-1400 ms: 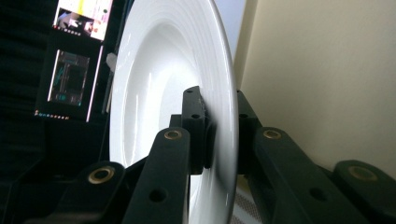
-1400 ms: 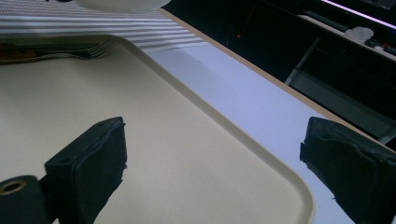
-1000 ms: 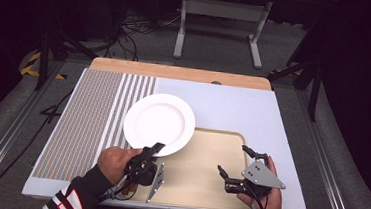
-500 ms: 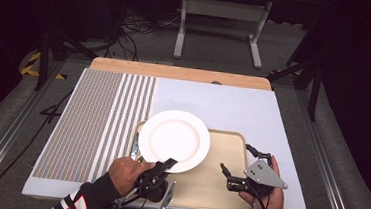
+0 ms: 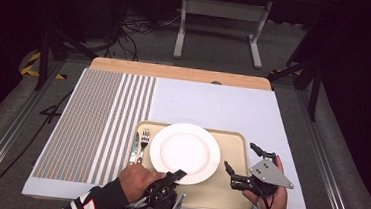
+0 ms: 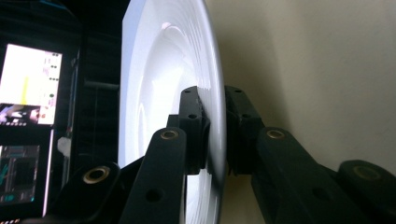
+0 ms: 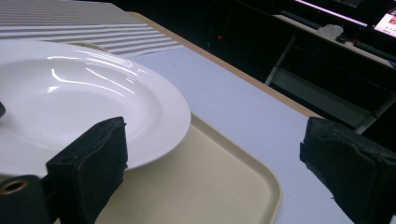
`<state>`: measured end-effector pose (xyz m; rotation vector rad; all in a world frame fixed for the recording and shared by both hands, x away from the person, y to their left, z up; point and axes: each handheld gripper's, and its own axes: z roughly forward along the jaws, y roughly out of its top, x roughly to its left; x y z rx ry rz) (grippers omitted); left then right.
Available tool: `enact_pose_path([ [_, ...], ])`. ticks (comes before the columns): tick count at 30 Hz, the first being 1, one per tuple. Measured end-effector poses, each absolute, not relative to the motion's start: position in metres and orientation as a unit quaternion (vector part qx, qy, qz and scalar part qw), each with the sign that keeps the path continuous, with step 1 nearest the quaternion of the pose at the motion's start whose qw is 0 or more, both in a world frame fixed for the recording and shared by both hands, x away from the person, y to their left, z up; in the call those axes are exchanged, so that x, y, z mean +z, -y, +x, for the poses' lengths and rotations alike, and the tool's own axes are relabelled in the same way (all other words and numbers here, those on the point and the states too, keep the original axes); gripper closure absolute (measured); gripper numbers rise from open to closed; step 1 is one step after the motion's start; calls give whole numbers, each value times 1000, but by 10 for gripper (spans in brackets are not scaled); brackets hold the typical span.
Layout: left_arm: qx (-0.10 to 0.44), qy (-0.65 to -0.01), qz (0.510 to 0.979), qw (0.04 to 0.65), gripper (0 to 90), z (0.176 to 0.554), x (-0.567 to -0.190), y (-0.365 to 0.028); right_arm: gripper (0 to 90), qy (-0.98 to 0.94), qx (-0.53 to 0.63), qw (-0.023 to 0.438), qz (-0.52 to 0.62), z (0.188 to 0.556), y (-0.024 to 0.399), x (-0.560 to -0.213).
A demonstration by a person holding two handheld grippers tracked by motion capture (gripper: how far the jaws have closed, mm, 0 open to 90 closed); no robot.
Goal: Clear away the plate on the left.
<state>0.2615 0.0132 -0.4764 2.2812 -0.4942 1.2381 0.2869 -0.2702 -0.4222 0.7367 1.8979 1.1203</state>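
- The left gripper is clamping the near rim of the round white ceramic plate; in the left gripper view its pads are pressing on the rim from both sides.
- The right gripper is standing with its jaws wide apart and nothing between them, hovering over the right end of the tray, just beside the plate.
- The pale blue rectangular table mat with a grey striped left part is lying under everything.
- The beige rectangular plastic tray is bearing the plate over its middle.
- A metal fork and a metal knife are lying side by side at the tray's left edge, just left of the plate.
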Motion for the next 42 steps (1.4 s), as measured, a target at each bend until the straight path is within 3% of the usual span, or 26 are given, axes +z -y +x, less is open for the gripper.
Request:
enact_pose_path([
  [29,430,207,844,245,807,256,-487,-2,79,-763,435,387,279,287,266,-426],
  [42,412,207,850,256,751,254,-486,-5,79,-772,431,381,271,287,263,-428],
])
